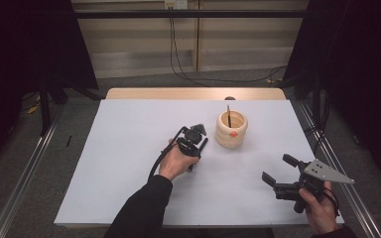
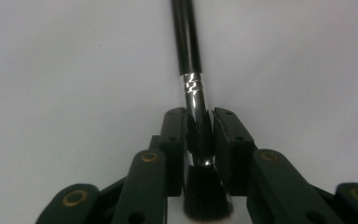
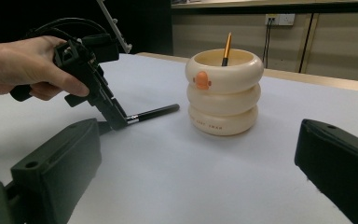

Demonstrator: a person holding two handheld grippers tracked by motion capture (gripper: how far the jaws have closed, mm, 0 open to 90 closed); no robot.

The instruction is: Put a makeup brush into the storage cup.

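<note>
The left hand-held gripper (image 2: 200,126) points down at the white surface (image 1: 129,148), its jaws pinched on the silver ferrule of a black makeup brush (image 2: 189,51) lying flat there, bristles toward the hand and handle running away toward the cream ringed holder (image 1: 231,130) just right of it (the nearer hand by far). The right hand-held gripper (image 1: 276,172) hovers open at the near right. One gold-handled brush (image 3: 226,48) stands in the holder
</note>
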